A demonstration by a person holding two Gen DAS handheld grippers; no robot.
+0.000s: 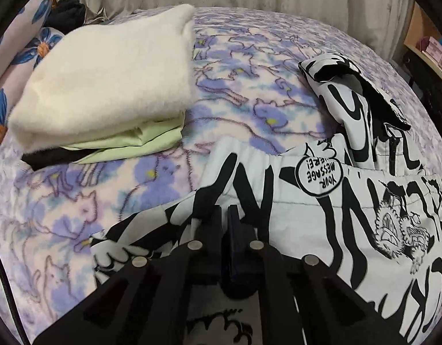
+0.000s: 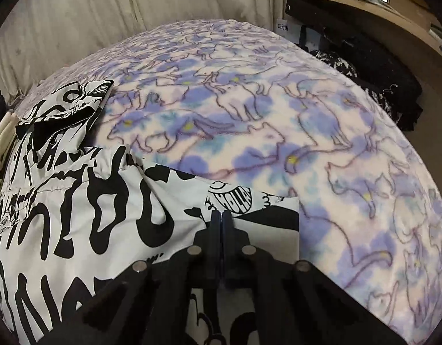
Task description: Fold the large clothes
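A large white garment with black graffiti print (image 1: 350, 201) lies on the purple cat-print blanket (image 1: 235, 86) of a bed. Its collar or hood end (image 1: 344, 69) lies at the far side. My left gripper (image 1: 225, 212) is shut on the garment's left edge. In the right wrist view the same garment (image 2: 91, 215) fills the left half, and my right gripper (image 2: 221, 218) is shut on its right edge near a corner (image 2: 290, 210). Both pinched edges sit low over the blanket (image 2: 307, 115).
A folded stack with a cream fleece (image 1: 105, 80), a light green piece (image 1: 134, 143) and a black piece under it sits on the bed at left. A floral pillow (image 1: 8, 66) is far left. A curtain (image 2: 105, 14) hangs behind; a wooden shelf (image 2: 364, 8) and dark items are at right.
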